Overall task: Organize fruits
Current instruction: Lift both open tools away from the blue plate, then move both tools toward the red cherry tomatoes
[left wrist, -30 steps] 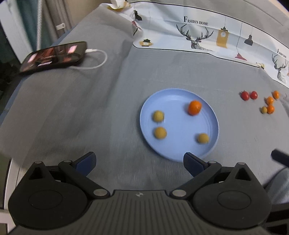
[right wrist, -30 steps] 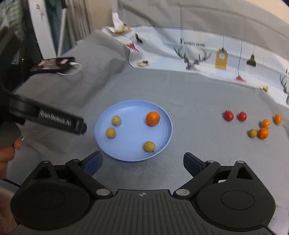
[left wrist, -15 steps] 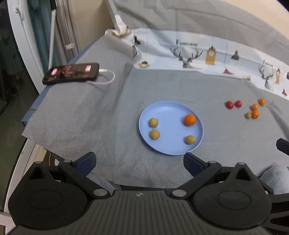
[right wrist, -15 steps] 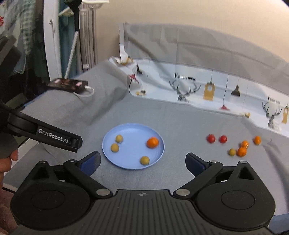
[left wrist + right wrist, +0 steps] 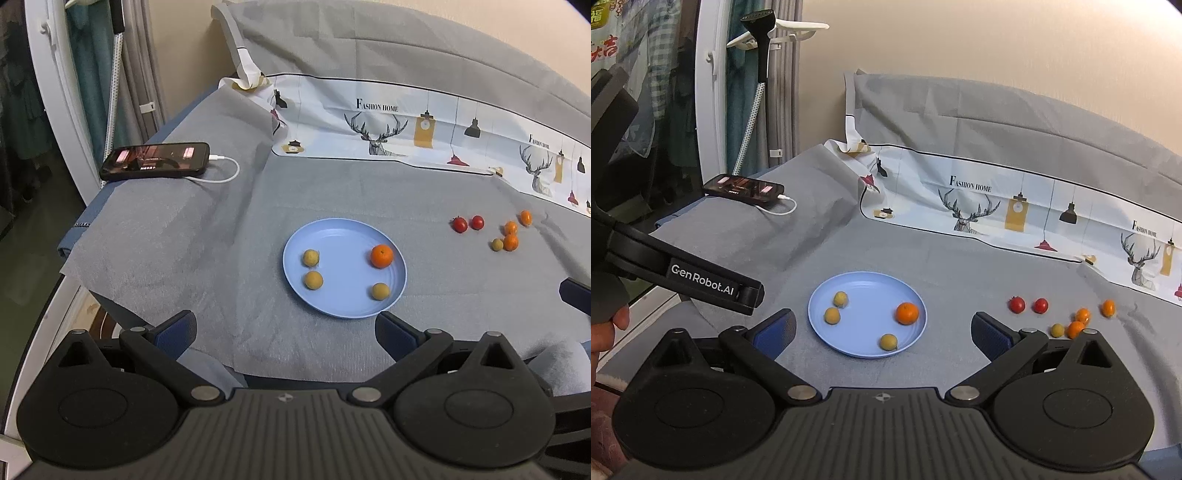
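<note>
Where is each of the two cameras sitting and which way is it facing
Left wrist: rides the left gripper, looking forward and down over the grey cloth at the blue plate; its own open jaws show, plus a corner of the right gripper.
Right wrist: rides the right gripper, higher, same direction; its open jaws, the left gripper's arm and a hand show.
Both share the plate, the loose fruits and the phone.

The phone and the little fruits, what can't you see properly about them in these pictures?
- Phone: its screen glows in both views, but the writing is too small to read.
- Yellowish fruit on the cloth: in the right wrist view the right hand-held gripper body hides its lower edge.
- Small orange fruits: too small to name their kind.
- Right hand-held gripper: in the left wrist view only a dark tip shows, cut off by the picture's right edge.
</note>
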{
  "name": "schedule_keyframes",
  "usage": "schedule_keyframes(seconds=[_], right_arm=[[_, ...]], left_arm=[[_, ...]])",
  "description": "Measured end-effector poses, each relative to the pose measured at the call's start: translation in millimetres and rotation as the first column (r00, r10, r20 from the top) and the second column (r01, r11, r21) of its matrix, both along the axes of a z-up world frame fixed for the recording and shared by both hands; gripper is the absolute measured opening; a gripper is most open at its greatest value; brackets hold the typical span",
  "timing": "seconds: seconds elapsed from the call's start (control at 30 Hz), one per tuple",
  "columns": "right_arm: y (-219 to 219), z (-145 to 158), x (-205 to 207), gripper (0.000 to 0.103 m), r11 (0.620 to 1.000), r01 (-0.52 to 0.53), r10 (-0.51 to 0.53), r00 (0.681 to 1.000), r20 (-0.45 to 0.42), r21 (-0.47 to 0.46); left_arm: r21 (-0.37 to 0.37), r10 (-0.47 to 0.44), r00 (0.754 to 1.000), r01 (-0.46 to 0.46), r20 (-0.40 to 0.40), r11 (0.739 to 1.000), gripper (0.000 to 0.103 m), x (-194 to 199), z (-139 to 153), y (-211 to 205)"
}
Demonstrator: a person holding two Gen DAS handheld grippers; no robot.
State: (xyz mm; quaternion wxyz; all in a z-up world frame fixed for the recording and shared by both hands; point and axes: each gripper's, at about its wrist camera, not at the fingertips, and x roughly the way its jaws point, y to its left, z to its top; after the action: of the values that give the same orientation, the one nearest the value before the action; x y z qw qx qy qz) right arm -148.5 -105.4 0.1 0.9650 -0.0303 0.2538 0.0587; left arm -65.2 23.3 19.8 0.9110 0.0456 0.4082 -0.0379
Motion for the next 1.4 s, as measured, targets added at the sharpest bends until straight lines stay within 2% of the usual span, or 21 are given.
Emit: schedule_keyframes(seconds=[0.13, 0.27, 0.57, 0.73, 0.83, 0.97, 1.13, 1.3, 1.4], right_arm=[[-3.5, -3.5, 2.5, 0.101, 1.000, -0.005, 0.005, 1.000, -0.007, -0.005], [-12.3, -10.6, 8.6, 0.101, 0.999, 0.015, -0.014, 0.999, -0.028, 0.031], [-48.1, -40.6, 36.3, 0.101, 0.981, 0.137, -0.124, 0.987, -0.099, 0.140], [-83.2, -57.1, 55.5, 0.102, 0.966, 0.231, -0.220, 0.970, -0.100, 0.114], [-111.2, -71.4, 73.4, 0.102, 0.950, 0.301, -0.293, 0.951, -0.099, 0.078], [-150.1, -96.0, 109.7, 0.102, 0.937, 0.348, -0.343, 0.934, -0.104, 0.030], [-195.6, -138.7, 176.3, 0.102, 0.935, 0.343, -0.352, 0.931, -0.096, -0.093], [-235.9, -172.8, 241.9, 0.102, 0.937, 0.326, -0.338, 0.936, -0.094, -0.123], [-250.5, -187.2, 273.1, 0.102, 0.950, 0.286, -0.298, 0.951, -0.085, -0.123]], left_arm=[[0.008, -0.004, 1.000, 0.004, -0.013, 1.000, 0.103, 6.0, -2.8, -5.5], [0.031, -0.023, 0.999, 0.024, -0.045, 0.999, 0.103, 15.3, -11.0, -14.0], [0.083, -0.023, 0.992, 0.034, -0.127, 0.996, 0.103, 51.7, -30.6, -35.9], [0.088, -0.057, 0.983, 0.074, -0.176, 0.993, 0.103, 84.4, -41.4, -70.5], [0.098, -0.121, 0.974, 0.142, -0.192, 0.985, 0.103, 112.8, -48.8, -106.5], [0.091, -0.224, 0.951, 0.248, -0.215, 0.965, 0.103, 162.3, -63.3, -167.5], [0.031, -0.316, 0.910, 0.336, -0.268, 0.941, 0.103, 241.9, -94.7, -250.9], [0.004, -0.317, 0.874, 0.343, -0.369, 0.940, 0.103, 316.4, -141.0, -319.4], [-0.018, -0.339, 0.840, 0.367, -0.423, 0.930, 0.103, 346.0, -165.6, -349.4]])
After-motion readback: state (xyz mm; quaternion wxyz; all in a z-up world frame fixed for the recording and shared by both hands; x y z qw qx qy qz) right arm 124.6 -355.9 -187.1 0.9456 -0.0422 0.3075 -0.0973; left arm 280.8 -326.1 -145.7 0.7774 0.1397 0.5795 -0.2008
